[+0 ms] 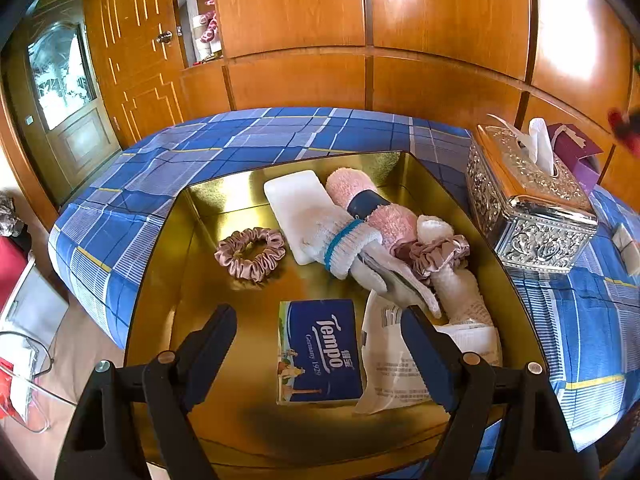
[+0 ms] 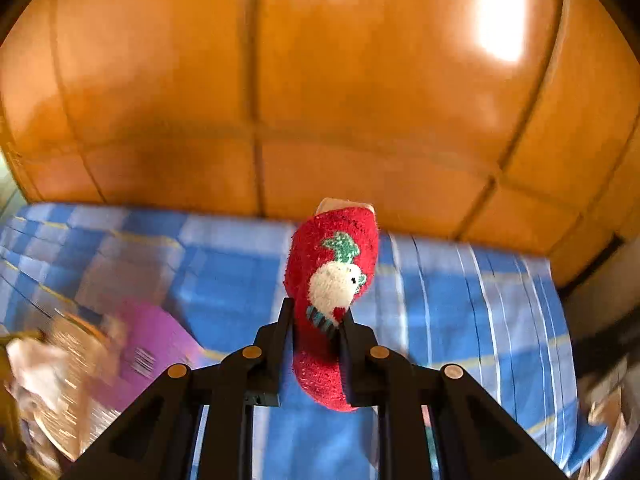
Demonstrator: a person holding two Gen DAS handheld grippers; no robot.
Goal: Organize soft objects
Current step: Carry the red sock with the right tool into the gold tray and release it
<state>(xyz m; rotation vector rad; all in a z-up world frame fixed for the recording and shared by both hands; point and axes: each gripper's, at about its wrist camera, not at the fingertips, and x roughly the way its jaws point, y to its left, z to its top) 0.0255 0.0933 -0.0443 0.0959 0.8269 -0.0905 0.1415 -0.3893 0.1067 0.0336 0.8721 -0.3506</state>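
Note:
My left gripper (image 1: 318, 314) is open and empty, just above the near part of a gold tray (image 1: 200, 200) on the bed. The tray holds a pink scrunchie (image 1: 250, 254), a white pad (image 1: 294, 196), a pink rolled sock (image 1: 366, 200), a white sock with a blue band (image 1: 340, 236), a second scrunchie (image 1: 440, 254), a Tempo tissue pack (image 1: 320, 350) and a white packet (image 1: 390, 376). My right gripper (image 2: 316, 312) is shut on a red fuzzy sock (image 2: 334, 280) with a white and green figure, held up over the bed. The sock also shows blurred at the far right of the left wrist view (image 1: 624, 126).
A silver embossed tissue box (image 1: 528, 204) stands right of the tray, with a purple box (image 1: 576, 152) behind it. The blue plaid bedspread (image 1: 256, 136) lies against a wooden panel wall (image 1: 360, 40). A door (image 1: 132, 60) is at the left. The right wrist view is motion-blurred.

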